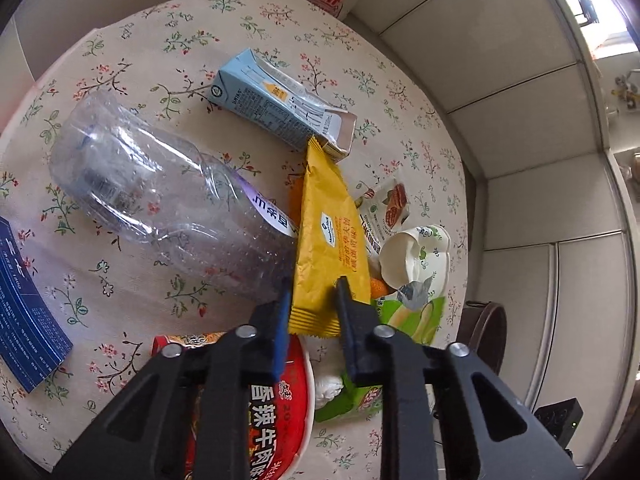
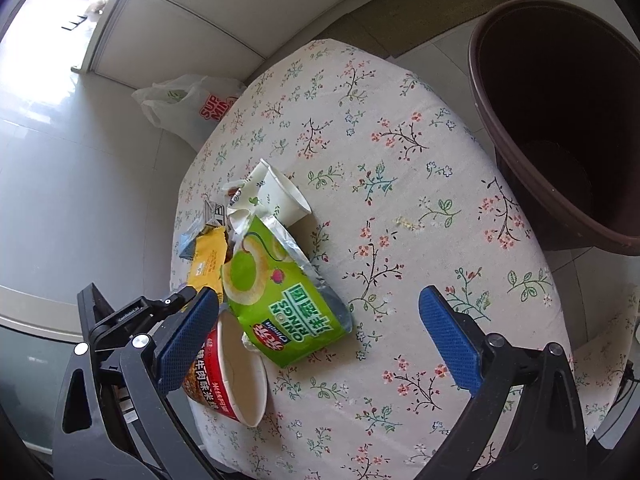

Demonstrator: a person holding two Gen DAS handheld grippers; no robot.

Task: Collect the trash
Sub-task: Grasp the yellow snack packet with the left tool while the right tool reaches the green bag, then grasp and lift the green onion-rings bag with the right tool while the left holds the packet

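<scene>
My left gripper (image 1: 313, 298) is shut on the near end of a yellow snack wrapper (image 1: 328, 232), one finger on each side. The wrapper lies across a clear plastic bottle (image 1: 160, 192) and points toward a pale blue drink carton (image 1: 280, 108). Around it lie a crushed paper cup (image 1: 416, 256), a nut packet (image 1: 386, 206), a green chip bag (image 1: 420, 314) and a red noodle cup (image 1: 280, 400). My right gripper (image 2: 320, 296) hangs open above the table, over the green chip bag (image 2: 280, 304) and the noodle cup (image 2: 232, 372), holding nothing.
A floral tablecloth (image 2: 400, 160) covers the round table. A brown bin (image 2: 560, 120) stands on the floor by the table's right edge. A dark blue booklet (image 1: 28, 300) lies at the left edge. A white plastic bag (image 2: 192, 108) sits on the floor beyond the table.
</scene>
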